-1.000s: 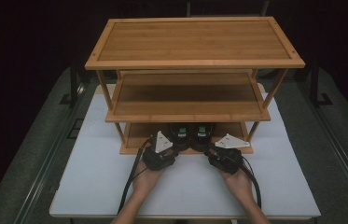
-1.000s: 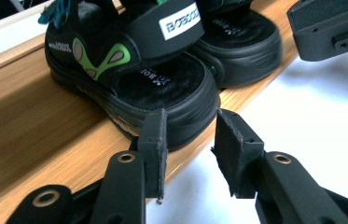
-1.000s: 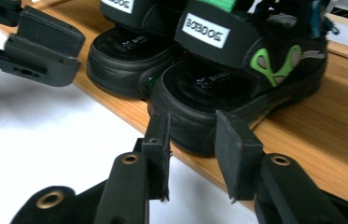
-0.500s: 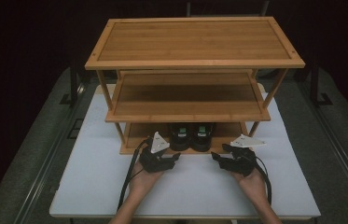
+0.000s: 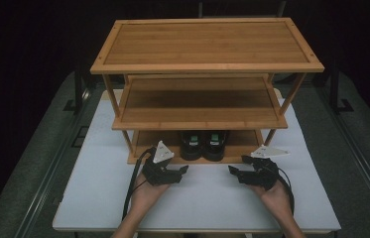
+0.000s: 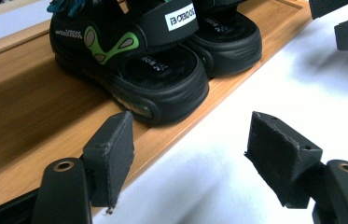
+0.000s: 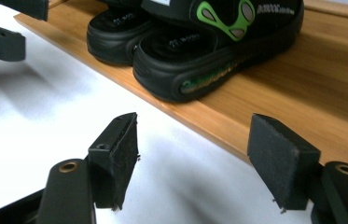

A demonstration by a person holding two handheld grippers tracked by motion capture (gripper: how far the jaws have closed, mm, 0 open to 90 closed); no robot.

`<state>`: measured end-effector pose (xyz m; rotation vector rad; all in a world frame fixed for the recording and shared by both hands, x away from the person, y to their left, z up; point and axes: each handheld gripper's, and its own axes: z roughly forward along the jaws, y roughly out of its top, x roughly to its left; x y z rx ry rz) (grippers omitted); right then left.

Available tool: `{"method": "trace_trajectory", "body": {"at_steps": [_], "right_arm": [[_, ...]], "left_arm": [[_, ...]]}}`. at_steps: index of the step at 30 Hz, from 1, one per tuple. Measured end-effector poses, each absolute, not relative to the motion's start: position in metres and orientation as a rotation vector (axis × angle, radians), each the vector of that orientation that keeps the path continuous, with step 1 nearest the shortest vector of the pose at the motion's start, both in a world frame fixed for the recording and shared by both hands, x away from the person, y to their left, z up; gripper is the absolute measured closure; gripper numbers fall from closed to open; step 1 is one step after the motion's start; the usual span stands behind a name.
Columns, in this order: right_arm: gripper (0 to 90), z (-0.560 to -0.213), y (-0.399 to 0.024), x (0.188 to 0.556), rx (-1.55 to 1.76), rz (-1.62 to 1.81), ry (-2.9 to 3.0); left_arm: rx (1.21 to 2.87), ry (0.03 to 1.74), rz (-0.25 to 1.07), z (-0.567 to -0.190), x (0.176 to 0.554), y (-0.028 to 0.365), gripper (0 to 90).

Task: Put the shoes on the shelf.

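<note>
I read what looks like mirrored "BOBDOG" on the strap of the black sandals (image 5: 203, 144), which sit together at the front edge of the wooden rack's (image 5: 207, 49) bottom shelf, while my left gripper (image 5: 178, 171) and right gripper (image 5: 237, 172) rest spread and empty on the white worktop (image 5: 98, 198).
</note>
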<state>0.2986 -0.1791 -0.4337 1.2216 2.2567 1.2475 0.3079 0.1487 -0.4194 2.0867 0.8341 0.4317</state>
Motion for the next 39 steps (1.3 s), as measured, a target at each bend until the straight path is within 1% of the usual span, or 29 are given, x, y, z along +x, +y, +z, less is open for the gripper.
{"method": "trace_trajectory", "body": {"at_steps": [9, 30, 35, 39], "right_arm": [[31.5, -0.434, -0.188, 0.294, 1.216, 1.234, 2.272], [28.6, -0.438, -0.218, 0.28, 1.25, 1.229, 2.244], [27.4, -0.438, -0.224, 0.277, 1.253, 1.224, 2.237], [26.4, -0.438, -0.228, 0.275, 1.258, 1.224, 2.232]], "left_arm": [[2.074, 0.838, 0.444, -0.416, 0.303, 0.16, 24.1], [2.082, 0.852, 0.455, -0.412, 0.292, 0.188, 18.8], [2.074, 0.865, 0.451, -0.412, 0.29, 0.194, 17.0], [2.073, 0.883, 0.461, -0.412, 0.29, 0.197, 13.8]]}}
